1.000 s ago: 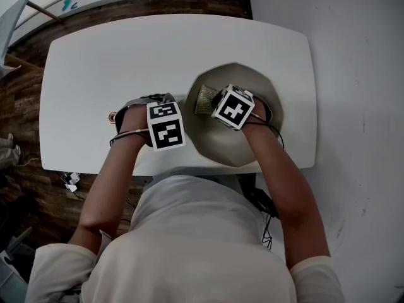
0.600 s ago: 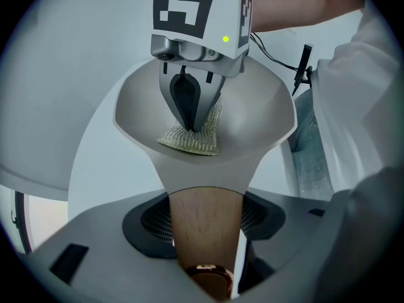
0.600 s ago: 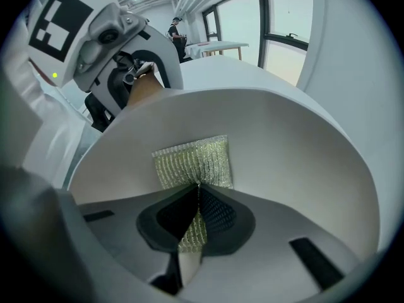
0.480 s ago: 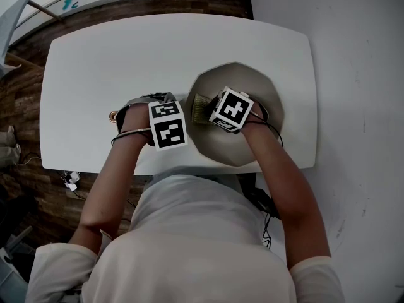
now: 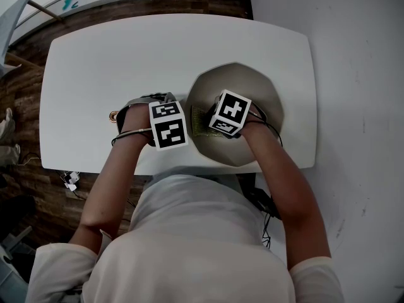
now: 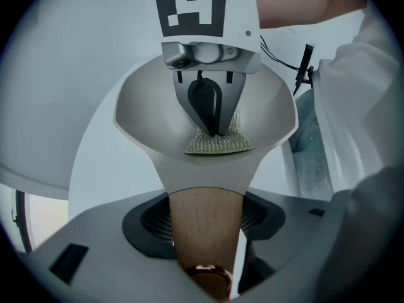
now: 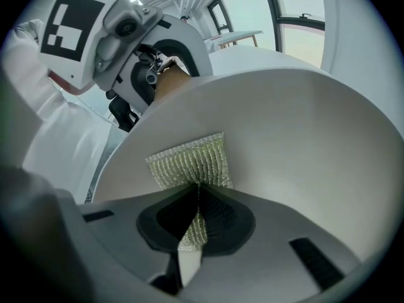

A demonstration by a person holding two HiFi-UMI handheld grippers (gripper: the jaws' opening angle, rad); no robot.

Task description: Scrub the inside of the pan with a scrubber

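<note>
Head view: pan (image 5: pixel 249 81) sits on the white table (image 5: pixel 107 62); the table's near edge runs just beside the pan.
Left gripper (image 6: pixel 205 223): closed on the pan's wooden handle (image 6: pixel 203 194), partway along it, which steadies the pan.
Right gripper (image 7: pixel 197 197): inside the pan, jaws pinched on the scrubber (image 7: pixel 189 160); the pad lies against the pan's inner wall on the handle side.
Scrubber: thin woven mesh, yellow-green. Looks soft and floppy — likely folds unless pushed flat. It's gripped at one edge, so most of it is free to rub.
Pan: pale, matte, faceted rim. Looks stiff and fairly light, so I'd expect it to skate without the handle hold. Interior looks smooth; can't make out any grime.
Handle: wood, with a copper ring (image 6: pixel 205 276) at the end away from the pan. Best place to hold — dry and non-slip, I'd guess.
Surface: smooth white tabletop all round the pan, probably low friction.
Room: dark wood floor (image 5: pixel 25 87) well beyond the pan's handle side; right gripper view shows a window (image 7: pixel 297 11) far past the pan.
</note>
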